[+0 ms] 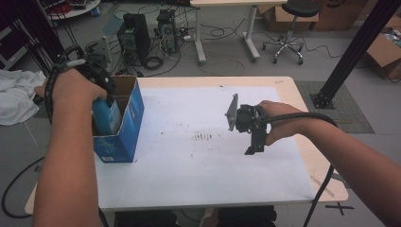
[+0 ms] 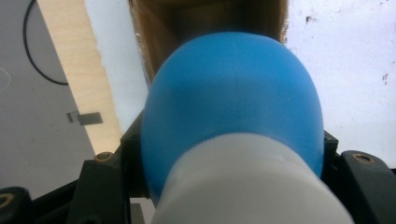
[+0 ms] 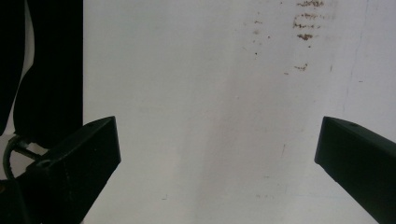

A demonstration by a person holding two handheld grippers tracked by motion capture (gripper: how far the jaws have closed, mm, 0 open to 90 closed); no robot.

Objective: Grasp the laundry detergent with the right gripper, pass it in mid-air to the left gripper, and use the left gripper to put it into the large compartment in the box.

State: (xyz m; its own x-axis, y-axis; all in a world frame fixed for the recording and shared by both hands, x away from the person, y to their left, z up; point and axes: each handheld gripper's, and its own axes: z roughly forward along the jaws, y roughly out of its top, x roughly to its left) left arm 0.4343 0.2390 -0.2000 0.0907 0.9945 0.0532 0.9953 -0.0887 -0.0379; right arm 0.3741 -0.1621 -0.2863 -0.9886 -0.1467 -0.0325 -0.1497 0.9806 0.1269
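Covering a table amid floor cables, the stained white sheet (image 1: 198,156) bears a blue box (image 1: 124,127); left gripper (image 1: 101,85) clamps a smooth blue-and-white bottle (image 2: 233,121), right gripper (image 1: 250,142) gapes empty.

The open-topped blue cardboard box (image 1: 124,124) stands at the table's left edge, w/ the left gripper (image 1: 105,97) and its blue-and-white bottle (image 2: 233,116) taking up the box mouth; brown inner walls close in on the bottle, so little room beside it; right of the box the white table sheet (image 1: 198,161) runs bare to the right gripper (image 1: 253,150), which hangs over the sheet w/ jaws wide apart and nothing between them; only faint brown stains (image 1: 203,137) mid-sheet, flat, no obstacle; near edge free betw. the forearms.
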